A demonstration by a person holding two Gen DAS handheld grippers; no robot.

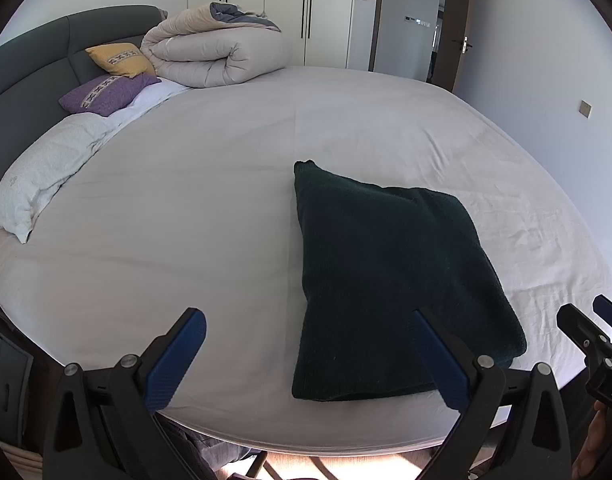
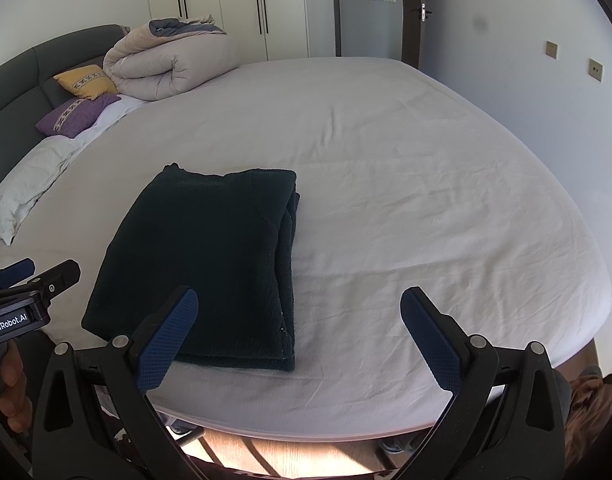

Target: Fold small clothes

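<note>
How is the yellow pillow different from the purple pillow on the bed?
The yellow pillow leans propped against the grey headboard, while the purple pillow lies nearly flat. The yellow pillow sits farther back, next to the rolled duvet; the purple pillow sits in front of it, nearer the white pillow. Both carry a patterned stripe across the middle.

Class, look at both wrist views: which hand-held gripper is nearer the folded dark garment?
Roughly equal, perhaps the left. The left hand-held gripper overlaps the dark garment's left edge; the right hand-held gripper overlaps its right edge. Both open.
</note>
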